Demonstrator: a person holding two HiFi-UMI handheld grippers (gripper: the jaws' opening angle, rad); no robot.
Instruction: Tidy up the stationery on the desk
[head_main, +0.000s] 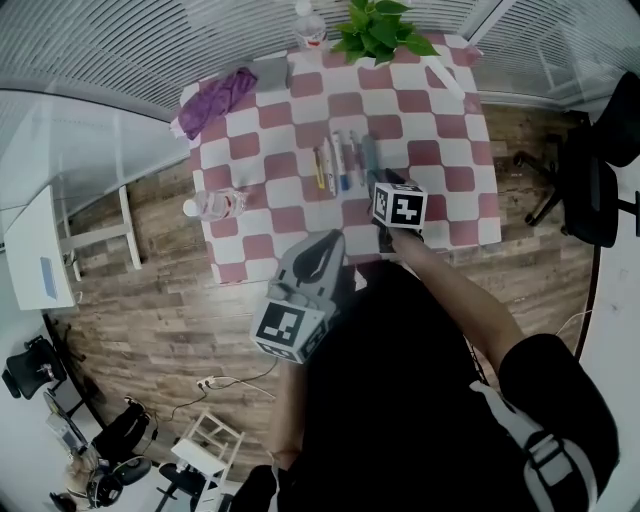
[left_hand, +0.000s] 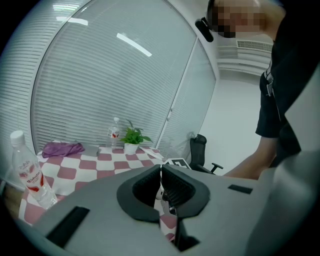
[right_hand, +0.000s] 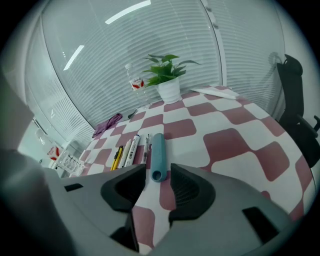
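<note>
A row of stationery lies mid-table on the red-and-white checked cloth: a yellow pen, two white markers, a thin pen and a blue-grey pen case. My right gripper is open and low over the cloth. The near end of the case lies just between its fingertips, and the jaws do not touch it. In the head view the right gripper sits at the near end of the pen case. My left gripper hovers off the table's near edge, shut and empty.
A potted plant and an upright water bottle stand at the far edge. A purple cloth lies at the far left, and a second bottle lies at the left edge. An office chair stands to the right.
</note>
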